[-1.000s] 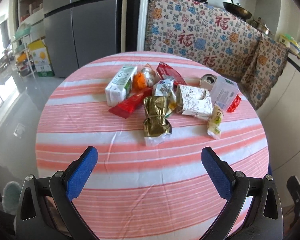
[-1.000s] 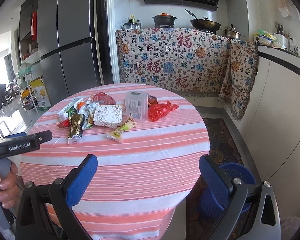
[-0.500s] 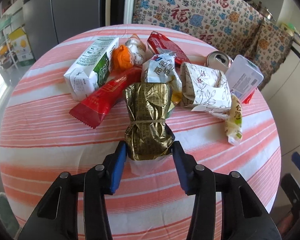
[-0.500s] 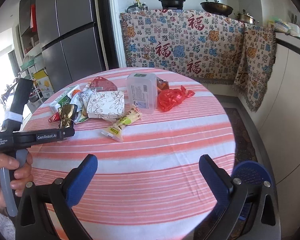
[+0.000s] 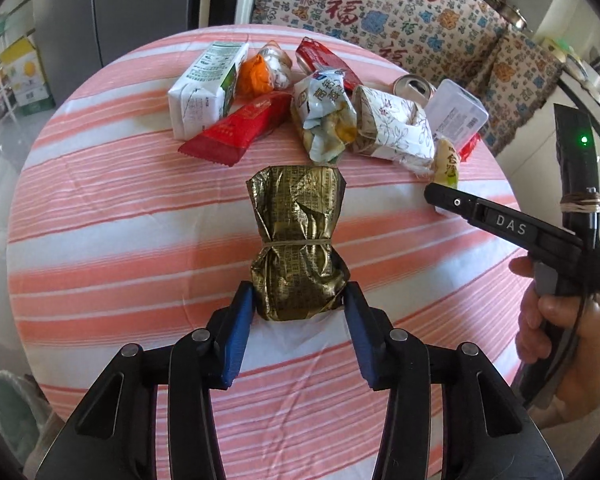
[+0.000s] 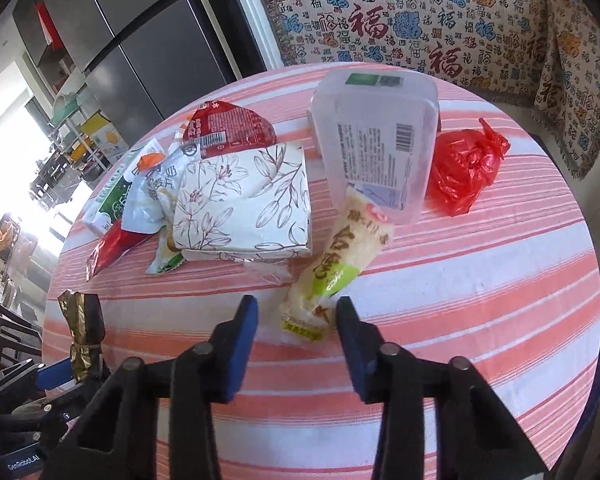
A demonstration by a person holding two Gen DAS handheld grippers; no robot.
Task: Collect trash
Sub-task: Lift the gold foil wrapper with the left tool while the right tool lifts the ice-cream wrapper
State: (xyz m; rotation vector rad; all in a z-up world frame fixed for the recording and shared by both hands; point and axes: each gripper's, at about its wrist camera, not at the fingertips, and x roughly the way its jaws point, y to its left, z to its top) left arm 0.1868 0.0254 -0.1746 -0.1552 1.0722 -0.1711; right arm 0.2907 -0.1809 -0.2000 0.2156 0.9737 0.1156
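My left gripper (image 5: 299, 302) is shut on the near end of a gold foil packet (image 5: 298, 240) tied with a band, lifted off the striped table (image 5: 100, 216); the packet also shows in the right wrist view (image 6: 85, 328). My right gripper (image 6: 297, 316) is partly closed around the near end of a white and green snack wrapper (image 6: 336, 264) on the table; its blue pads stand on either side and contact is unclear. Behind lies a pile of trash: a floral paper box (image 6: 244, 208), a clear plastic tub (image 6: 376, 136), a red plastic bag (image 6: 464, 168).
A milk carton (image 5: 204, 88), red wrappers (image 5: 240, 128), an orange bag (image 5: 254, 76), a white snack bag (image 5: 326, 116) and a can (image 5: 414, 86) lie at the table's far side. Fridge and a patterned cloth stand behind. The right tool and hand (image 5: 556, 264) reach in.
My left gripper has drawn back with the gold packet, away from the pile. My right gripper has moved in over the table and narrowed around the white and green wrapper.
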